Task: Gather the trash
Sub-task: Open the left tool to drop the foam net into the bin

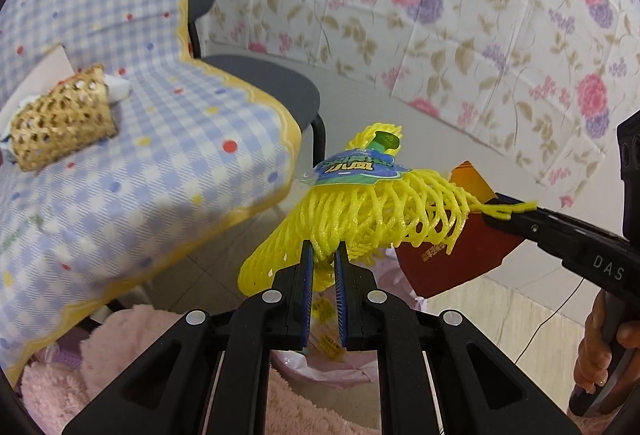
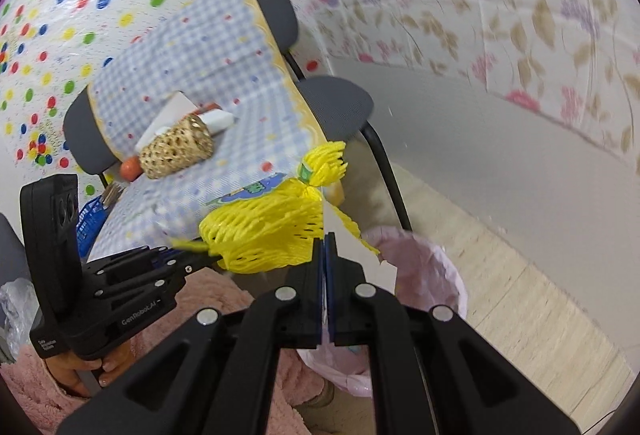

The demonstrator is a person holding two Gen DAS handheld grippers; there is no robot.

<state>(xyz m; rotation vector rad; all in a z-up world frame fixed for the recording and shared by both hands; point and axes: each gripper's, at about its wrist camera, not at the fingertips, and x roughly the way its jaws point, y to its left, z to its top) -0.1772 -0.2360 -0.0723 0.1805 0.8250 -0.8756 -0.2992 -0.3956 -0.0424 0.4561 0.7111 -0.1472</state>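
While the yellow foam net (image 1: 360, 223) hangs in mid-air at frame centre, both claws share the load: the left claw (image 1: 323, 263) is clamped on the net's lower edge, its blue pads pinched into the mesh, and the right claw (image 2: 325, 255) has its pads pressed together on what looks like a thin edge of the red-brown card (image 1: 460, 255), with yellow strands of the net caught at its tip. From the left wrist view that card sits just behind the net, lower right of centre. Directly below, the bin with pink liner (image 2: 424, 275) stands open on the floor; yellow scraps (image 1: 326, 327) already lie inside, so some collecting looks done. Judgement: this load is over the bin, release not yet made. Left to do, as far as visible: the chair (image 1: 264, 83) under its checked cloth (image 1: 160, 155), upper left, carries a woven basket (image 2: 176, 147) on its side with white pieces (image 2: 216, 119) and an orange round thing (image 2: 130, 167) beside it; which of these count as trash cannot be told. A pink rug (image 1: 132, 339) lies beside the bin.
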